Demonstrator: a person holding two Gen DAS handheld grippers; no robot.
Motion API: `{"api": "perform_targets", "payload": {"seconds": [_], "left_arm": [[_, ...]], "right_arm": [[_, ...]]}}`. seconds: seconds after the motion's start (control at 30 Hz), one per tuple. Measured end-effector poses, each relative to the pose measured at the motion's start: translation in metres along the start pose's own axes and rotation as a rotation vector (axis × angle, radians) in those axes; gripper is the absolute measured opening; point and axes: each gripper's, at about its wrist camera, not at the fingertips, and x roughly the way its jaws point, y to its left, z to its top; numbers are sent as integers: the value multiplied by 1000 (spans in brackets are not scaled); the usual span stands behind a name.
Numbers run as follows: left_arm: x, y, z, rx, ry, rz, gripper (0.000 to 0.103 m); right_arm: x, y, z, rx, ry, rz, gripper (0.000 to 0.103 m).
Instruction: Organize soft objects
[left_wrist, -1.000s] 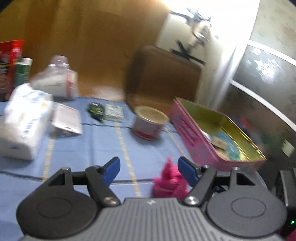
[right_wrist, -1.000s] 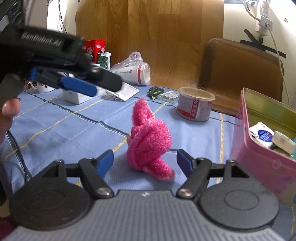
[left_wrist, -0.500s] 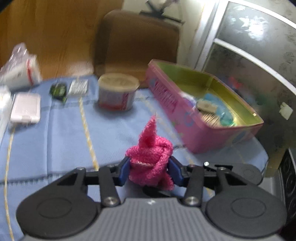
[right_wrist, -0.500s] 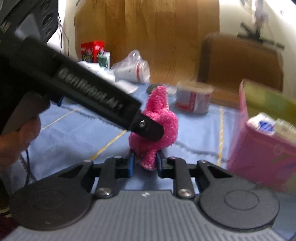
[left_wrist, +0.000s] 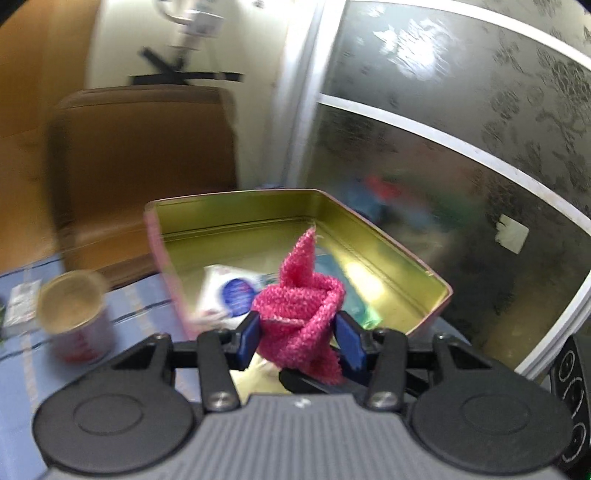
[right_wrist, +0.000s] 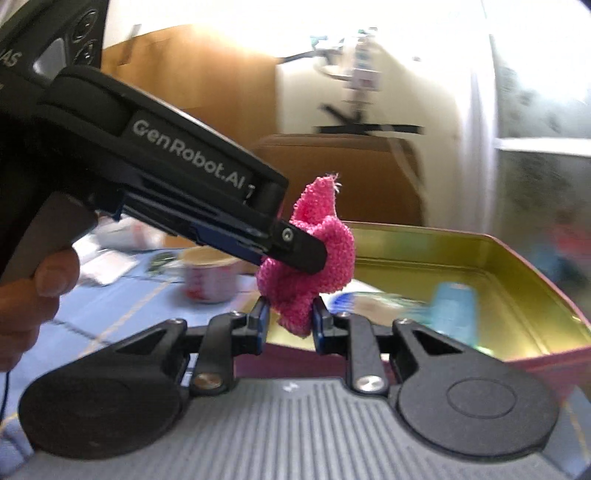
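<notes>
With both grippers clamped on the knotted pink cloth, we hold it above the pink tin; left gripper pinches the middle, right gripper the bottom end; two grips likely stop sagging before the drop.

The open tin at twelve o'clock has room along its far wall; packets crowd its near end.

Brown chair back against a cream wall, beside a white-framed frosted patterned glass door
</notes>
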Motion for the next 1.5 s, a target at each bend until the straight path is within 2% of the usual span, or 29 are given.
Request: {"api": "perform_targets", "payload": {"seconds": [0.13,0.2,0.27,0.43,0.5,0.7,0.83,1.2,1.5], "left_arm": [[41,-18,13,7,34,-13,44],[59,-25,17,9,46,28,53],[71,-29,19,11,50,81,56],[62,-26,18,-22,32,101,56],[57,-27,17,-6,20,136,57],[35,-26,10,-1,3,176,57],[18,-24,0,14,4,240,57],[-34,-4,-35,-18,7,370,56],[-66,20,-59,-69,-1,419,57]], "right_arm": [[8,-33,1,54,15,-105,26],[20,-52,0,82,29,-157,29],[30,-61,2,104,46,-225,31],[16,-73,-2,169,-2,-221,38],[10,-72,-5,176,-8,-218,38],[-2,-67,-3,193,-16,-203,38],[-8,-64,-2,205,-16,-196,38],[-24,-46,2,276,10,-132,38],[-28,-11,16,217,1,-96,38]]}}
